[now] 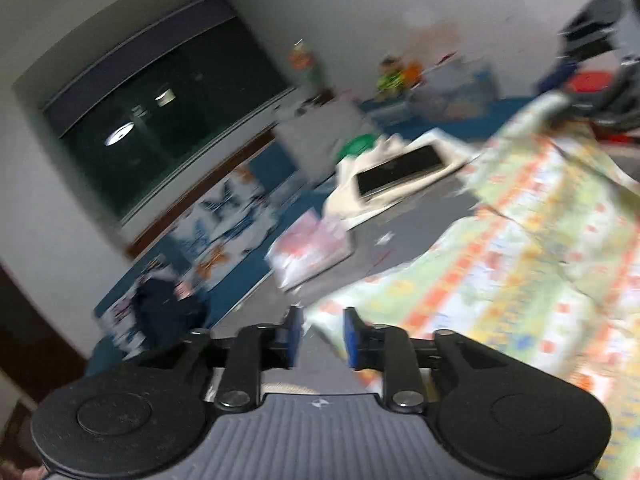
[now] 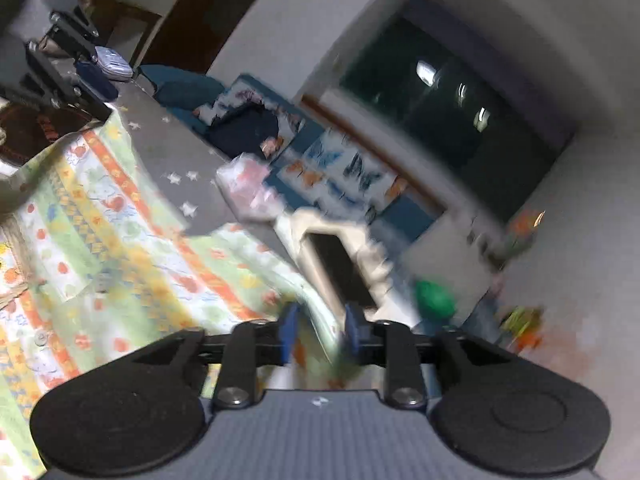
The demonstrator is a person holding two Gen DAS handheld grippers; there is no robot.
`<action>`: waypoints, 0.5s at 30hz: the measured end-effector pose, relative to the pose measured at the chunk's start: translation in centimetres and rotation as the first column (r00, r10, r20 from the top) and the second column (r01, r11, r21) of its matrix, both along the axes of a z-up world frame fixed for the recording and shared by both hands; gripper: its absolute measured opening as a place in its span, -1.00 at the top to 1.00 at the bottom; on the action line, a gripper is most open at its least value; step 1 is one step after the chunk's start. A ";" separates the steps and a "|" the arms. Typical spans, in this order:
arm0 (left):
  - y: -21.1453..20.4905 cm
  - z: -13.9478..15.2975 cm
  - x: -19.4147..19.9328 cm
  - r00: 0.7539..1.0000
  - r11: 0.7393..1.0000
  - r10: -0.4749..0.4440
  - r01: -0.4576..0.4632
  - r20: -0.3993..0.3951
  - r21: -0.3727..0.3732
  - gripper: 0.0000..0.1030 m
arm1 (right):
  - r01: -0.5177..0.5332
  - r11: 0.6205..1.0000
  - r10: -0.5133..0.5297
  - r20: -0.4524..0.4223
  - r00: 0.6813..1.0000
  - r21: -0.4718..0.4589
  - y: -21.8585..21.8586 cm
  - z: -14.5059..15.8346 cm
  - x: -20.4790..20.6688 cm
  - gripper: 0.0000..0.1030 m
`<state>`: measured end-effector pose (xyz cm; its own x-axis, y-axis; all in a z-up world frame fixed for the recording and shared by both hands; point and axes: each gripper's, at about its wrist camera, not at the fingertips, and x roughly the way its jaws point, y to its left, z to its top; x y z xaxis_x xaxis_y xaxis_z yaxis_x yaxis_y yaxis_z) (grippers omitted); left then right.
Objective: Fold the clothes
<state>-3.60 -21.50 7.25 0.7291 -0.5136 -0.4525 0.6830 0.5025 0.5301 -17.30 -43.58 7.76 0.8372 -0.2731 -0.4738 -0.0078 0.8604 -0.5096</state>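
Early fold: left gripper (image 1: 322, 334) and right gripper (image 2: 319, 330) each look clamped on a garment (image 1: 520, 248) edge, blurry; cloth mostly spread, folding left.

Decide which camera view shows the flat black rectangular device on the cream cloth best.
The left wrist view: the flat black rectangular device appears whole, lying on the cream cloth and fairly sharp. In the right wrist view, the device is more blurred, and the right claw hides its near end.
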 end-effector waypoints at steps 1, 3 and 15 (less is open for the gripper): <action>-0.2 -0.6 0.5 1.000 1.000 0.024 -0.024 -0.016 0.005 0.26 | 0.007 0.999 -0.006 -0.025 1.000 0.054 -0.2 -0.5 0.2 0.31; -0.4 -1.7 1.5 0.996 0.998 0.063 -0.062 -0.070 0.014 0.26 | 0.012 0.990 -0.001 -0.078 0.997 0.143 -0.5 -1.5 0.4 0.31; 0.0 -3.9 -1.5 0.864 0.998 -0.011 -0.023 -0.504 -0.061 0.26 | 0.087 0.875 0.013 -0.203 0.979 0.475 -2.0 -6.5 2.8 0.21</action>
